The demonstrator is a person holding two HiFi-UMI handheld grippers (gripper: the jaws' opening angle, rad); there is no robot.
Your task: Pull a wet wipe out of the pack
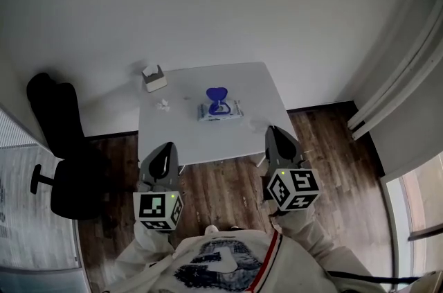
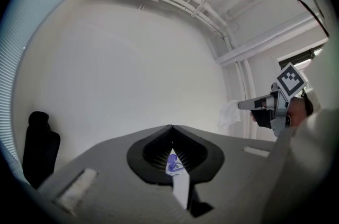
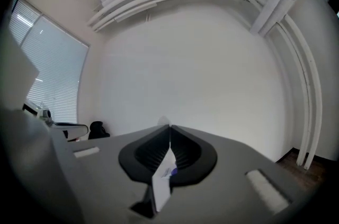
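Our left tongs, closed and empty, sit at 8 o'clock from the pack on the bench; our right tongs, at 4 o'clock, pinch a wet wipe.

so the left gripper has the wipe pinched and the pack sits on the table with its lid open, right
Not quite: the right gripper pinches the wipe, as the left gripper view shows; the left gripper is shut and empty. The pack does sit on the table, lid open.
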